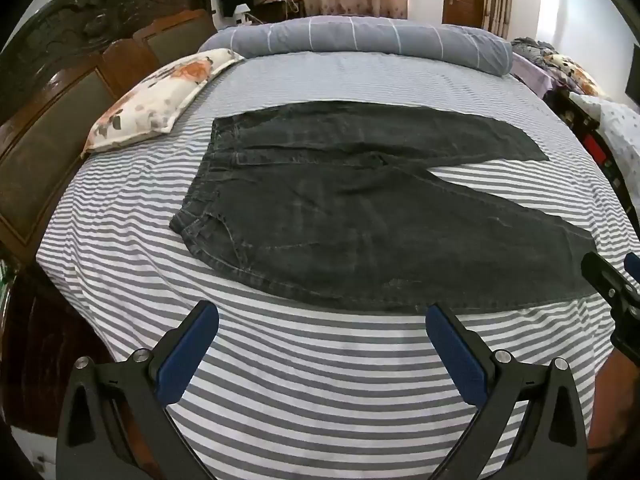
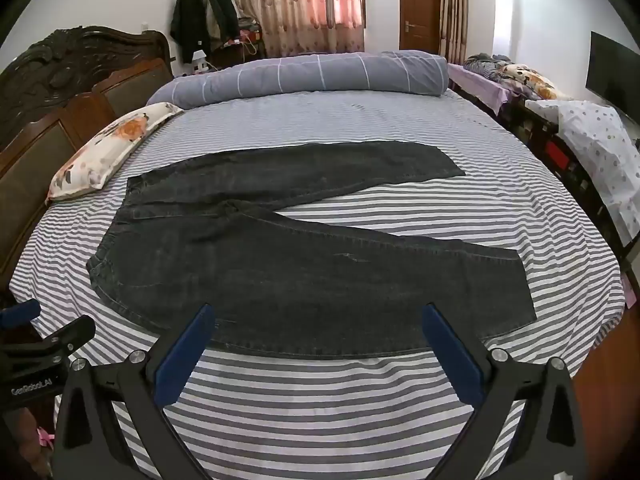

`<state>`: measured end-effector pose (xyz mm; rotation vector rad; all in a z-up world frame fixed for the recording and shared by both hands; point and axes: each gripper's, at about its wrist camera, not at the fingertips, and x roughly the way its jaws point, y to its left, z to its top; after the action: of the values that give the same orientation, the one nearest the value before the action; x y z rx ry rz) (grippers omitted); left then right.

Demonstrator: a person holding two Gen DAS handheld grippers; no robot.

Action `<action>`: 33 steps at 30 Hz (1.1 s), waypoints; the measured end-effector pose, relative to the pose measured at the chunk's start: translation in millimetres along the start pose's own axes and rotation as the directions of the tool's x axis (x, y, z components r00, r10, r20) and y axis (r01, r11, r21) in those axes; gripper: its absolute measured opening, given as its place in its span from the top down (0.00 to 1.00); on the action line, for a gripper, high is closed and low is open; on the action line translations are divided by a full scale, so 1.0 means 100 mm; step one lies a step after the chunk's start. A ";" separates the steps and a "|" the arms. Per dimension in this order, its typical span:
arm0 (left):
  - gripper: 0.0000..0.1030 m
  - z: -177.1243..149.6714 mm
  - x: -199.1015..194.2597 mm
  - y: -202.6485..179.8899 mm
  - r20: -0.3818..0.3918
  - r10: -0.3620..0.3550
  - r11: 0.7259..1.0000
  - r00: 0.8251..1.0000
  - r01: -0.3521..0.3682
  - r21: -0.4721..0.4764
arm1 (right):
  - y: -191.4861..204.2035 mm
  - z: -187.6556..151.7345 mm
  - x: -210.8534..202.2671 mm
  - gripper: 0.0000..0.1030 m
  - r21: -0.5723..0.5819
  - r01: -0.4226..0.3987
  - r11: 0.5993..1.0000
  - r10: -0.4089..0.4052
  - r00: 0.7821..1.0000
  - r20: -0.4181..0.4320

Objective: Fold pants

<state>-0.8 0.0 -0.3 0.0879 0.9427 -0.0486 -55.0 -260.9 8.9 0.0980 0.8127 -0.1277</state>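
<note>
Dark grey jeans (image 1: 360, 216) lie flat on the striped bed, waistband to the left, both legs spread apart toward the right; they also show in the right wrist view (image 2: 304, 272). My left gripper (image 1: 322, 316) is open and empty, hovering over the sheet just short of the near leg's edge. My right gripper (image 2: 318, 316) is open and empty, its fingertips over the near edge of the near leg. The right gripper shows at the right edge of the left wrist view (image 1: 612, 280); the left gripper shows at the left edge of the right wrist view (image 2: 44, 336).
The bed (image 1: 320, 392) has a grey-and-white striped sheet. A floral pillow (image 1: 160, 96) lies at the left by the dark wooden headboard (image 1: 68, 80). A rolled grey duvet (image 1: 360, 38) lies across the far side. A second bed with bedding (image 2: 560, 120) stands to the right.
</note>
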 end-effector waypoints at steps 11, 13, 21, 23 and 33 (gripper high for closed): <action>0.00 -0.02 0.08 -0.05 -0.028 -0.019 1.000 0.999 0.020 0.009 | 0.00 0.01 0.00 0.00 0.007 -0.006 1.000 0.006 1.000 0.001; 0.00 -0.02 0.09 -0.03 -0.027 -0.015 1.000 1.000 0.015 0.007 | 0.01 0.02 -0.01 0.00 0.013 -0.009 1.000 0.009 1.000 -0.003; 0.00 -0.02 0.11 -0.04 -0.027 -0.022 1.000 0.999 0.022 0.013 | -0.05 -0.07 0.05 0.01 0.014 -0.011 1.000 0.011 1.000 -0.021; 0.00 -0.01 0.12 -0.05 -0.028 -0.020 1.000 0.999 0.021 0.012 | -0.02 -0.04 0.08 0.01 0.012 -0.011 1.000 0.011 0.999 -0.030; 0.00 -0.03 0.13 -0.05 -0.030 -0.024 1.000 0.999 0.024 0.009 | -0.04 -0.05 0.09 0.01 0.014 -0.012 1.000 0.012 0.999 -0.033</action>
<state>4.0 -4.3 -13.2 0.0866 0.9732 -0.0741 -53.0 -265.1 -1.0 0.1187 0.8446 -0.1207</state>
